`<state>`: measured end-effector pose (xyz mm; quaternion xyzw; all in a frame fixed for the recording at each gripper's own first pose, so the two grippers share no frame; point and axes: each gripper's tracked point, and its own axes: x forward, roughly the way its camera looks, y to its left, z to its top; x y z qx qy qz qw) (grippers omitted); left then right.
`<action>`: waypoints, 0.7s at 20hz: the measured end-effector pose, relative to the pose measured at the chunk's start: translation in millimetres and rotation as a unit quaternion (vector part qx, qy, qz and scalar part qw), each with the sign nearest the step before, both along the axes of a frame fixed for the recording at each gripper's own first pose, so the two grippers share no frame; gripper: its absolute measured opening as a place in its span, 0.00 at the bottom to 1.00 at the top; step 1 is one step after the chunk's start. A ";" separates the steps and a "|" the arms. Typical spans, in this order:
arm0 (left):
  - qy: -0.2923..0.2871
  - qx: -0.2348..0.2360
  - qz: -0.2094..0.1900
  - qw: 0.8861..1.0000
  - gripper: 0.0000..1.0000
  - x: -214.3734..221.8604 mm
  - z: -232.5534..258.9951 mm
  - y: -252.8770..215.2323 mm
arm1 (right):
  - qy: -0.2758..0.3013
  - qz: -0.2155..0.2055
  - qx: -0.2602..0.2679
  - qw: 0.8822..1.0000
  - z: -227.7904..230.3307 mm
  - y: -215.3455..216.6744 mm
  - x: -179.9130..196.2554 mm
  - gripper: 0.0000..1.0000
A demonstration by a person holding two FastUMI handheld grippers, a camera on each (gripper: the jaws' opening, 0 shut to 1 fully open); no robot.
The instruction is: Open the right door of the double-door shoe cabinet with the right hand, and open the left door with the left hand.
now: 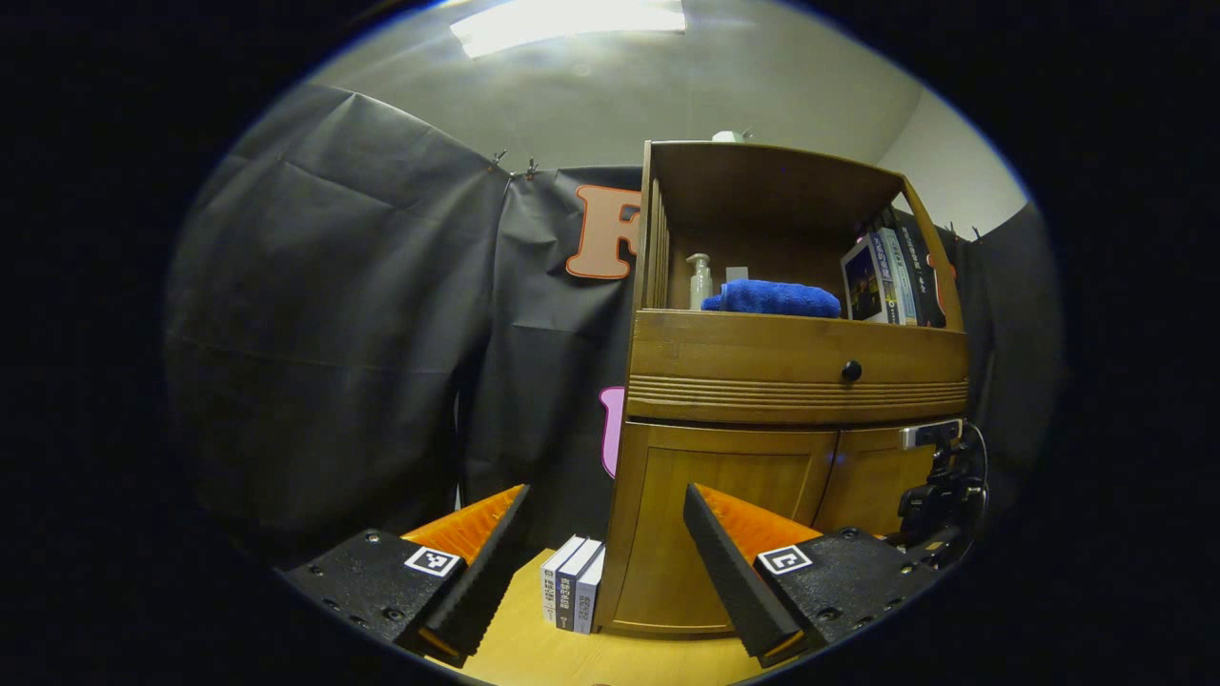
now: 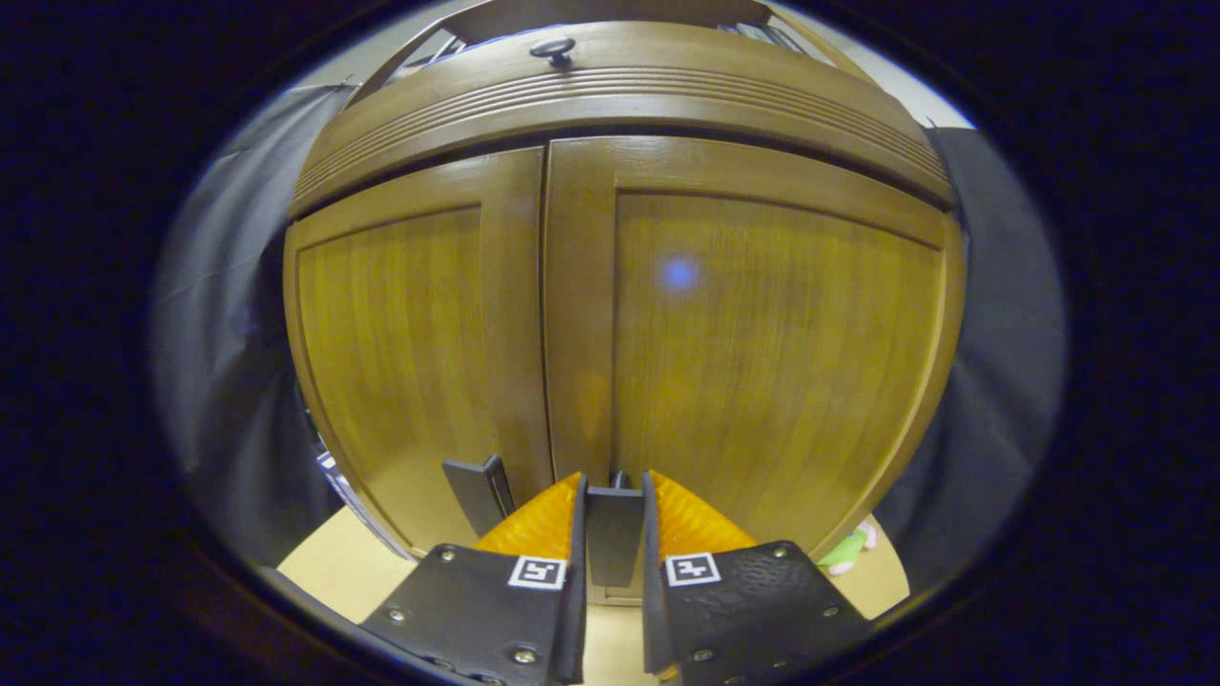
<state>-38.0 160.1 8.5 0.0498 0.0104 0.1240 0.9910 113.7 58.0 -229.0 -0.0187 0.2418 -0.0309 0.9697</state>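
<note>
The wooden shoe cabinet (image 1: 791, 367) stands to the right in the left gripper view, its two lower doors closed. My left gripper (image 1: 605, 491) is open, well short of the left door (image 1: 662, 534). My right gripper (image 1: 939, 495) shows at the cabinet's right door (image 1: 872, 486). In the right gripper view the left door (image 2: 400, 362) and right door (image 2: 762, 362) meet at a centre seam. My right gripper (image 2: 613, 481) is shut on the right door's dark handle (image 2: 613, 534). The left door's handle (image 2: 481, 495) sticks out just to its left.
Three books (image 1: 572, 595) stand on the light wood floor (image 1: 534, 648) beside the cabinet's left side. Above the doors is a drawer with a black knob (image 1: 851, 371), then an open shelf with a blue towel (image 1: 772, 298), a pump bottle and books.
</note>
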 end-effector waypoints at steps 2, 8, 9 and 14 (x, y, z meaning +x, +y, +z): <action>0.002 -0.003 -0.006 1.000 0.97 1.0 -1.4 -3.8 | -0.001 0.004 0.005 1.000 1.8 0.0 -3.6 0.24; 0.010 -0.013 -0.038 0.999 0.97 9.6 -8.6 -23.3 | -0.013 0.039 0.019 0.999 10.1 -1.8 -33.7 0.24; 0.013 -0.015 -0.045 0.999 0.97 12.3 -10.7 -28.1 | -0.015 0.048 0.022 0.998 8.5 -1.7 -37.8 0.24; 0.025 -0.029 -0.082 0.996 0.98 18.1 -22.7 -55.1 | -0.020 0.095 0.036 0.995 17.8 -7.0 -62.2 0.24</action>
